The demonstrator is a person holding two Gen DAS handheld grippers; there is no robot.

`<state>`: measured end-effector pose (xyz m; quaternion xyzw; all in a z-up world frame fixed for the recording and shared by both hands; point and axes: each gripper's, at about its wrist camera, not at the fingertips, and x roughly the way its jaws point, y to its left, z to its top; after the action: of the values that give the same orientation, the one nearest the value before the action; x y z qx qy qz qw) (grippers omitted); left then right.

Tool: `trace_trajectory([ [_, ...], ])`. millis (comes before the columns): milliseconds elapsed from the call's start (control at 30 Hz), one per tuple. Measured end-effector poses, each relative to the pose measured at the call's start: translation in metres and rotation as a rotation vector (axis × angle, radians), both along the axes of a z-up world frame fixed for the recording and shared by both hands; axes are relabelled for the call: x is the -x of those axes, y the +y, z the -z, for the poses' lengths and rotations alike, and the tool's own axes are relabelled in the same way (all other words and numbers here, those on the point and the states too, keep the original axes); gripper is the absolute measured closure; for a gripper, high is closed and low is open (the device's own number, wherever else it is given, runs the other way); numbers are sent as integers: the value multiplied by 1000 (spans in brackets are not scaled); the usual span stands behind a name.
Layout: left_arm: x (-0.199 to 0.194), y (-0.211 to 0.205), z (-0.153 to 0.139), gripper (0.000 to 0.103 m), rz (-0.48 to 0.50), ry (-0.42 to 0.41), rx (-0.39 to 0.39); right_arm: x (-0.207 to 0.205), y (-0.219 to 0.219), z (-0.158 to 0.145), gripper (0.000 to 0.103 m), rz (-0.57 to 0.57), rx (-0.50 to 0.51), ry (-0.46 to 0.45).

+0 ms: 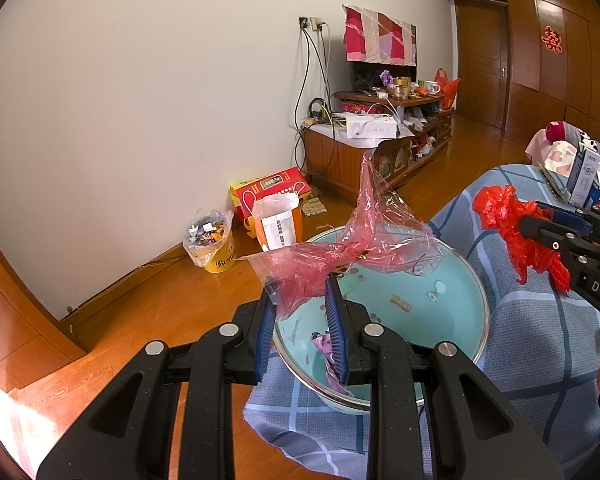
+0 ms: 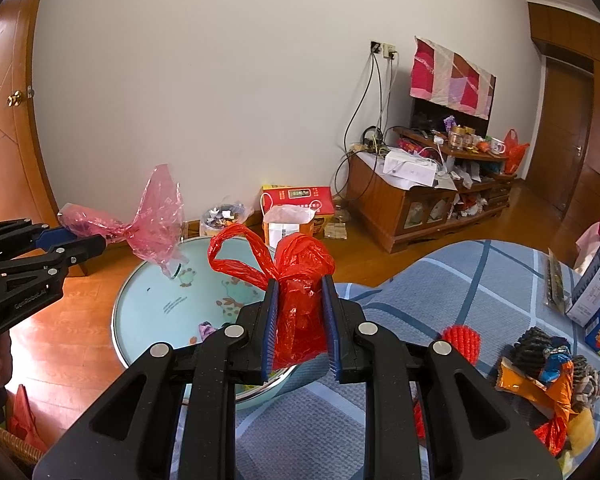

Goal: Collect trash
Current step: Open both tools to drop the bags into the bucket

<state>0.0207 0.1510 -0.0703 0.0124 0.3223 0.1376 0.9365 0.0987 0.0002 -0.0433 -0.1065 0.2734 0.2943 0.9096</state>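
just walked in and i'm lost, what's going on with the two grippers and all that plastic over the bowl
A person is clearing trash with a handheld gripper in each hand. The left gripper is shut on a crumpled pink cellophane wrapper, and the right gripper is shut on a red plastic bag. Both are held above a light blue basin that sits on a blue checked cloth and already holds a purple scrap. More wrappers lie on the cloth.

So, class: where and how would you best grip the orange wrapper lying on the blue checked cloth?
Take the orange wrapper by its flat left end, which lies on bare cloth. Probably come from above-left in the right wrist view: the dark knitted pieces crowd its upper and right sides.
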Motion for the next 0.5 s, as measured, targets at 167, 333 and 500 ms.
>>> trace_trajectory([
  [167, 0, -1, 2, 77, 5, 5, 4, -1, 5, 3, 77, -33, 4, 26],
  [333, -2, -6, 11, 67, 29, 25, 24, 5, 12, 7, 43, -58, 18, 12],
  [500, -1, -14, 16, 57, 53, 33, 33, 4, 11, 9, 43, -52, 19, 19],
])
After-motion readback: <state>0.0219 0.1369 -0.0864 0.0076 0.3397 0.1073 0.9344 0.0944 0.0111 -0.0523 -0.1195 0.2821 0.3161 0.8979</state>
